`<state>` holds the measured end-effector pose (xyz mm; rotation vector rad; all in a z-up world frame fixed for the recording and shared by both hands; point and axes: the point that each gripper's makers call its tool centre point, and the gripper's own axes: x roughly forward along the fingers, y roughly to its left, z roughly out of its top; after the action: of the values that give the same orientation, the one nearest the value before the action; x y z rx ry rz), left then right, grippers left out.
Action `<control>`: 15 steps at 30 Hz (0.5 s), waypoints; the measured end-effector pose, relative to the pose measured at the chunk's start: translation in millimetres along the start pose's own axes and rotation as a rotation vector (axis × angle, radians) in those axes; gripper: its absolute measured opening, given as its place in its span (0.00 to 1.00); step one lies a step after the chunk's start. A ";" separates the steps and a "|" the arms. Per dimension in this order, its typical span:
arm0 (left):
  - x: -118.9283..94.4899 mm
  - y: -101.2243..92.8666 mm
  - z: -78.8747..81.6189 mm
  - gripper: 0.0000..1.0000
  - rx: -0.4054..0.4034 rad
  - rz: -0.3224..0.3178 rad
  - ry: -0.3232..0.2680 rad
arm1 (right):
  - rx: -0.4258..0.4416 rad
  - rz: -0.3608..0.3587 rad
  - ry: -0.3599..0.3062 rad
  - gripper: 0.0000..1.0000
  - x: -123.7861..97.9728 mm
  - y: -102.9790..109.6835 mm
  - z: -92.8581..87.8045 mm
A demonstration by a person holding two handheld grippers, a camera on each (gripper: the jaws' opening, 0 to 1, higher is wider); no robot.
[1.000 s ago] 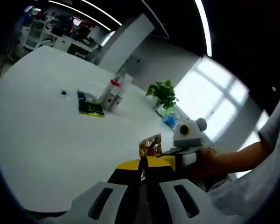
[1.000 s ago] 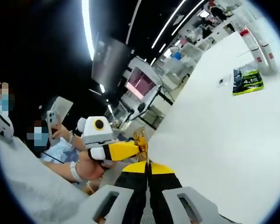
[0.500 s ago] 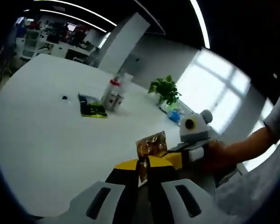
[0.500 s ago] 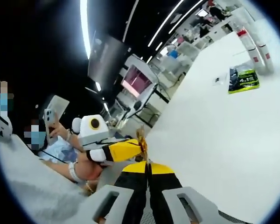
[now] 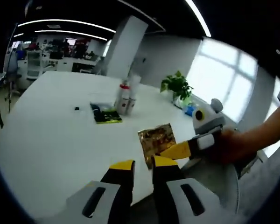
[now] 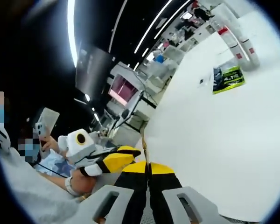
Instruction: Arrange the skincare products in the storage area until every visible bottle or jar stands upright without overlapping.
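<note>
A gold-brown foil sachet (image 5: 156,140) hangs over the near edge of the white table (image 5: 51,144). My right gripper (image 5: 176,150) comes in from the right and is shut on the sachet's lower edge. My left gripper (image 5: 143,164) stands open just below it, a small gap between its yellow tips. In the right gripper view the sachet (image 6: 144,148) shows edge-on, pinched in my right gripper (image 6: 148,164), with the left gripper (image 6: 115,157) close beside it. Two upright bottles (image 5: 125,97) and a flat green-black packet (image 5: 107,115) rest far across the table.
A potted plant (image 5: 177,86) and a blue item (image 5: 189,110) stand at the table's far right. A small dark object (image 5: 77,108) lies left of the packet. A seated person holding a device (image 6: 43,122) is off the table's edge. Desks and shelves line the room's back.
My left gripper's jaws have parted and let go of the sachet, which the right gripper still holds. Both views have swung, showing more of the table.
</note>
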<state>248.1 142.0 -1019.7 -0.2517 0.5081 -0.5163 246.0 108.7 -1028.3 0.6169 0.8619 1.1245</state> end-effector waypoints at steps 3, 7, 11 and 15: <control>1.7 0.1 -7.1 0.12 0.030 0.007 0.036 | -0.011 -0.006 0.016 0.00 7.2 -0.1 -0.6; 3.9 0.0 -13.7 0.10 0.060 0.011 0.067 | -0.025 -0.007 0.033 0.00 18.8 0.7 3.8; 3.2 3.7 -14.8 0.12 0.067 0.027 0.072 | -0.034 0.000 0.035 0.00 28.4 3.8 15.7; 2.9 1.9 -16.0 0.10 0.088 0.020 0.076 | -0.053 0.006 0.037 0.00 40.3 6.1 32.6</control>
<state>242.7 140.4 -1035.1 -0.1429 0.5596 -0.5292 277.6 148.7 -1016.8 0.5563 0.8598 1.1641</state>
